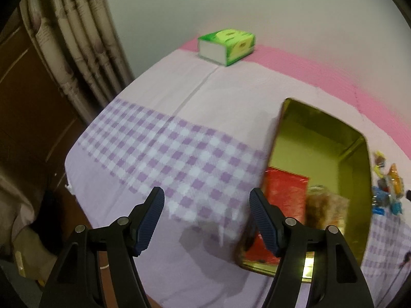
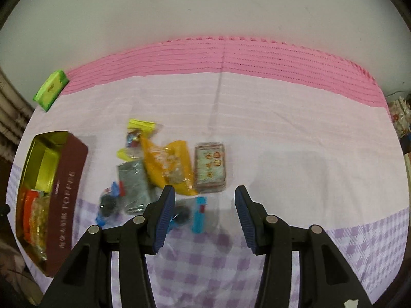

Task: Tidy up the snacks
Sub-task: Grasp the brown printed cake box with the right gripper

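A maroon tin box with a gold inside sits on the lilac cloth and holds a red packet and a clear bag of brown snacks. Loose snacks lie in a pile right of the tin: an orange bag, a grey packet, a boxed snack, a yellow-topped bag and blue-wrapped pieces. My right gripper hovers open over the near edge of the pile, nothing between its fingers. My left gripper hangs open over bare cloth, left of the tin.
A green tissue pack lies at the far left of the table by the pink strip along the wall. Curtains and a dark wooden door stand to the left, past the table's edge. Bare cloth stretches right of the pile.
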Available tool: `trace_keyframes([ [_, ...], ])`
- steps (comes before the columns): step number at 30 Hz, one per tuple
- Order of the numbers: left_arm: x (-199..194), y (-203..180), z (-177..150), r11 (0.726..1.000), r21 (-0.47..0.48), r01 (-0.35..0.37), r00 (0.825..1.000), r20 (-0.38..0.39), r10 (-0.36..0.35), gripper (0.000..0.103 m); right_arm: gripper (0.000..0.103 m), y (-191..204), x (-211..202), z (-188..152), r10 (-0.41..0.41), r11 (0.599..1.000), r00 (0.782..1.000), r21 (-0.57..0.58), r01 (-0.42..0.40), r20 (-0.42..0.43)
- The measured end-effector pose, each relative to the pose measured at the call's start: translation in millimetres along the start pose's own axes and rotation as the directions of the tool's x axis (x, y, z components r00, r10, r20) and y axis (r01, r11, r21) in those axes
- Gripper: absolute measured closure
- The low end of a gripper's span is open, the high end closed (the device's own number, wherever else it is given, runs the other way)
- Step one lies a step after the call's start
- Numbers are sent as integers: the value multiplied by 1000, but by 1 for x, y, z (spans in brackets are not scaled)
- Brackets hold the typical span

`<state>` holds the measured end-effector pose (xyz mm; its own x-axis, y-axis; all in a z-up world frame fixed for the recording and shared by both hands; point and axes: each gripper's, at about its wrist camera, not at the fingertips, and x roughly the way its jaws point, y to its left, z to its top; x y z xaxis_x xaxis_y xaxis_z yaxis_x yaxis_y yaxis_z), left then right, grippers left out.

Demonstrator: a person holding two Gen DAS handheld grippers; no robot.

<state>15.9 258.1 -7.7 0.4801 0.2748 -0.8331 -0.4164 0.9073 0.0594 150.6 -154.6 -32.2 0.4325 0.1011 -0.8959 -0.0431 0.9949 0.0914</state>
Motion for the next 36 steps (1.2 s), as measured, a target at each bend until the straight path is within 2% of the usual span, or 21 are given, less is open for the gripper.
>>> trace_keyframes([
  [6,-18,-41,0,994,103,44,998,34,-47,34,57,-5,24,5,18,1000,1000,-2,-18,-4],
  [12,-31,-94,0,968,225,109,991,53,-124,34,57,-10,42,10,-15,1000,1000,-18,15,3],
  [18,-31,-151,-7,926,331,180,980,21,-198,33,58,-10,49,8,-13,999,999,-37,14,30],
  [22,-30,-186,-18,887,398,234,968,-8,-252,33,65,-13,47,5,16,999,998,-35,-14,57],
  [25,-27,-204,-23,868,425,258,961,-25,-274,33,73,-12,47,2,18,998,997,-55,-14,70],
  [30,-21,-227,-27,843,451,295,952,-57,-302,33,74,-22,42,-4,4,998,996,-67,1,87],
  [36,-11,-243,-30,822,456,341,938,-110,-328,33,74,-67,33,-16,-52,998,991,42,48,121],
])
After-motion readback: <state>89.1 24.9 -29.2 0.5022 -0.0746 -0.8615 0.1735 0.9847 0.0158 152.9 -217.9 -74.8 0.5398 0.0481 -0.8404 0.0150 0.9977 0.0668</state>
